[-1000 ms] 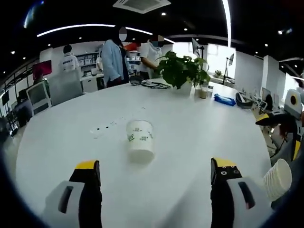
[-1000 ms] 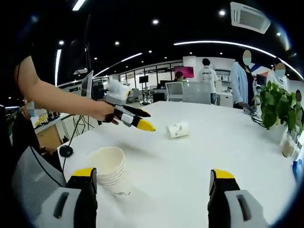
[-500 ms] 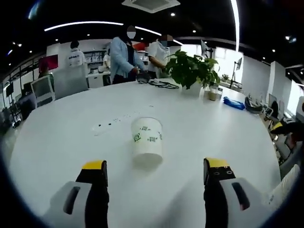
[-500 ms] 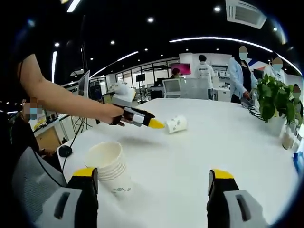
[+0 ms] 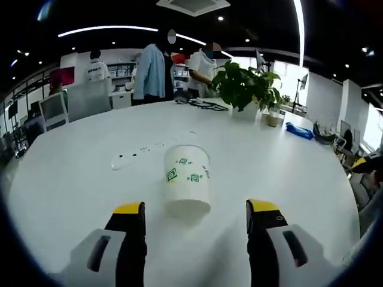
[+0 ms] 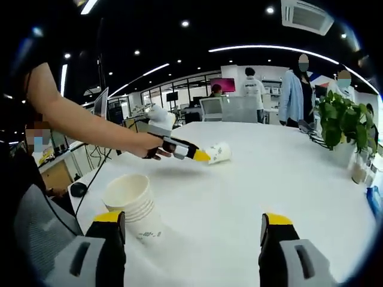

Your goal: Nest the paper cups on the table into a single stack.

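A single white paper cup (image 5: pixel 187 179) with green print lies on its side on the white table (image 5: pixel 72 179), one end pointing at me. My left gripper (image 5: pixel 196 208) is open, its yellow-tipped jaws level with the cup's near end, one on each side, not touching it. In the right gripper view the same cup (image 6: pixel 219 152) lies at the yellow tip of the left gripper (image 6: pixel 200 156), which a hand holds. A stack of nested cups (image 6: pixel 133 206) stands close to the left jaw of my open right gripper (image 6: pixel 192 219), outside the jaws.
A potted plant (image 5: pixel 242 86) stands at the far side of the table (image 6: pixel 311 179), with small jars and a blue item (image 5: pixel 297 130) beside it. Several people stand behind the far edge. A white power strip (image 5: pixel 128 158) lies left of the cup.
The left gripper has moved forward to the lying cup, which now sits at its jaw tips. The stack has not moved, and the right gripper has barely moved.
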Tool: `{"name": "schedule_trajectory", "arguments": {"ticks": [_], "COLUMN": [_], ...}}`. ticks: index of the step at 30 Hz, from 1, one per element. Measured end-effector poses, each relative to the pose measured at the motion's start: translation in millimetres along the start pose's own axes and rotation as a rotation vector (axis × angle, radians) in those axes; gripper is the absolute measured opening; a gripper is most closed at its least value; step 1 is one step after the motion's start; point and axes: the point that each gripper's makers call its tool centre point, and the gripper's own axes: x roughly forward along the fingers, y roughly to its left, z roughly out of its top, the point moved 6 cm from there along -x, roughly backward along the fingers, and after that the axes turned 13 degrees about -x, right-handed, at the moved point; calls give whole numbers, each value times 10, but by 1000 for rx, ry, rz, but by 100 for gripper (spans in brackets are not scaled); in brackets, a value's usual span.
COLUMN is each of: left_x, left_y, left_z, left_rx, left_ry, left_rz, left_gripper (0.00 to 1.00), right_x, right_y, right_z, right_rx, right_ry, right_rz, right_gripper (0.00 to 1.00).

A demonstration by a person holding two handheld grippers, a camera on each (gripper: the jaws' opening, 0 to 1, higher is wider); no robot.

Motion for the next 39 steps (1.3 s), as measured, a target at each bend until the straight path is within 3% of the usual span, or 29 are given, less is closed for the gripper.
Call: {"name": "schedule_trajectory", "arguments": {"ticks": [17, 29, 39], "left_x": [177, 221, 170], "left_y": [38, 84, 61], "left_z": [3, 55, 70], "left_rx": [-9, -9, 6], "left_ry": [3, 13, 34], "left_rz": [16, 14, 7], "left_gripper": [54, 36, 34], "right_x": [-10, -12, -21], "right_y": [-29, -35, -50], "right_z": [-84, -97, -82], "right_rx": [30, 27, 23], "right_ry": [26, 34, 29], "right_rz": [-20, -25, -35], "right_gripper": [91, 89, 88]}}
